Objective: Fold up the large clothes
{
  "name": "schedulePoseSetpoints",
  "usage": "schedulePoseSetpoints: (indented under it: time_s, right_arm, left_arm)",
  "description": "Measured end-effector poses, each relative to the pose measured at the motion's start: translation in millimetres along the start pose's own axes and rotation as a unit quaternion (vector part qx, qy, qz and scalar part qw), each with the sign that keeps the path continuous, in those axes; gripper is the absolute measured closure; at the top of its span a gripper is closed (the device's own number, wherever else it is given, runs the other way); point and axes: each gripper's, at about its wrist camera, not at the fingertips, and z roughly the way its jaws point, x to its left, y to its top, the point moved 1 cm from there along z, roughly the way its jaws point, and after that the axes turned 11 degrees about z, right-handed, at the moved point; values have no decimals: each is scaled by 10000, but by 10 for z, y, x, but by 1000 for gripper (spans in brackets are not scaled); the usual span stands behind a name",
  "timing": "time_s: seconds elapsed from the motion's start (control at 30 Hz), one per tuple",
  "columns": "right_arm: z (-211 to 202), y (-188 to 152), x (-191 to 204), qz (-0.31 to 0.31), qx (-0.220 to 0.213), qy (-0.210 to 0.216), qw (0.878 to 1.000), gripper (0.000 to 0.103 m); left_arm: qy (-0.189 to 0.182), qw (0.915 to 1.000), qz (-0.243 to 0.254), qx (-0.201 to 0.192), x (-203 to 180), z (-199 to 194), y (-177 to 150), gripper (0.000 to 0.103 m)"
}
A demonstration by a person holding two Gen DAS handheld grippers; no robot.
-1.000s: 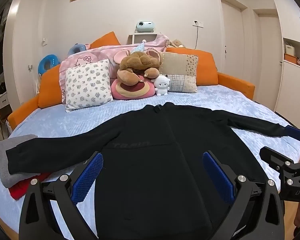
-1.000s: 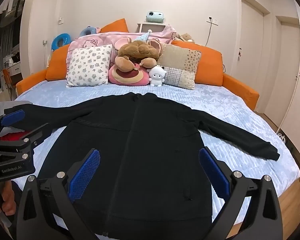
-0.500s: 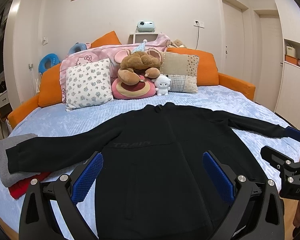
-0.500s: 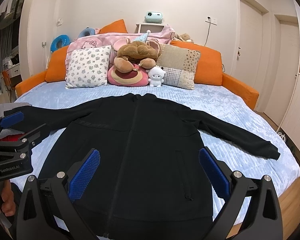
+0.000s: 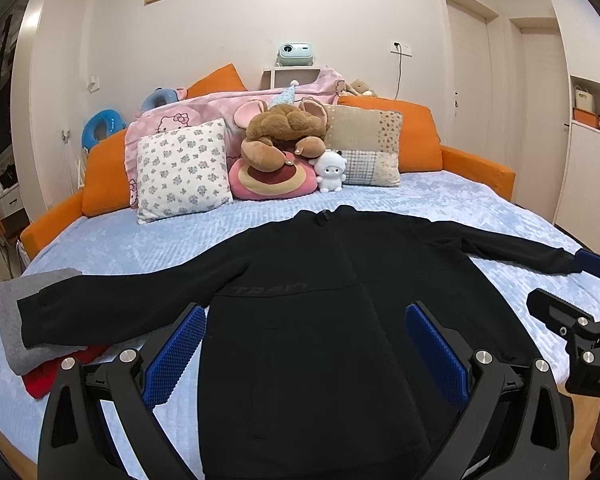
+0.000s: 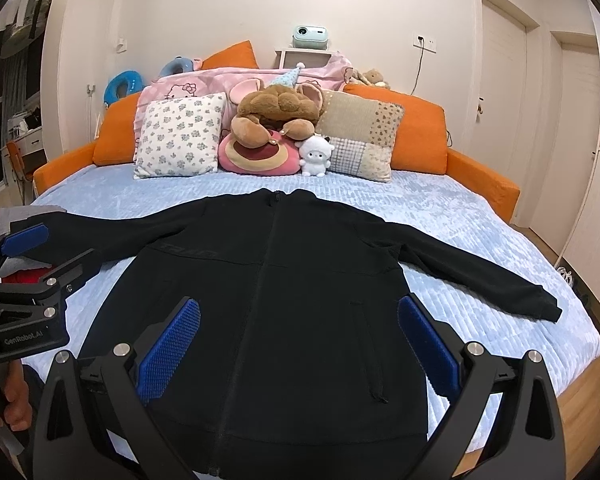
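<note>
Far left, at bed point(image 5: 112, 240) edge: grey cloth point(image 5: 10, 312) over red cloth point(image 5: 46, 376), partly under left cuff of jacket point(image 5: 320, 312); seen also in right view as grey point(image 6: 16, 214) and red point(image 6: 22, 278) patches behind left gripper point(image 6: 44, 248).

Left gripper point(image 5: 306, 354): jaws spread wide, blue pads point(image 5: 174, 356) apart, nothing held; poised above lower front of jacket, contact not discernible.

Centre: black zip jacket point(image 6: 284, 292) flat on blue bedspread, front up, collar toward pillows, hem toward cameras, both sleeves stretched sideways; faint lettering across left chest.

Behind collar, left to right: floral pillow point(image 5: 182, 170), pink round cushion point(image 5: 274, 178) with brown plush point(image 5: 286, 130) on top, white toy point(image 5: 332, 170), patchwork pillow point(image 5: 364, 144); orange bolsters along headboard; projector point(image 5: 294, 54) on shelf above.

Right gripper point(image 6: 300, 346): jaws likewise spread wide, pads point(image 6: 430, 348) apart, empty; above jacket's lower front, right of zip; also visible at right margin of left view point(image 5: 568, 288), beside right cuff.

Far right: right sleeve end near bed edge; doors point(image 6: 504, 120) beyond.
</note>
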Motion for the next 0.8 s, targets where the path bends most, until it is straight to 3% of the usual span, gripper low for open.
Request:
schedulePoseSetpoints:
  time_s: [0.8]
  right_arm:
    - [4, -36, 116, -166, 29, 65, 9998, 5]
  left_arm:
    - [-115, 9999, 90, 74, 55, 28, -52, 2]
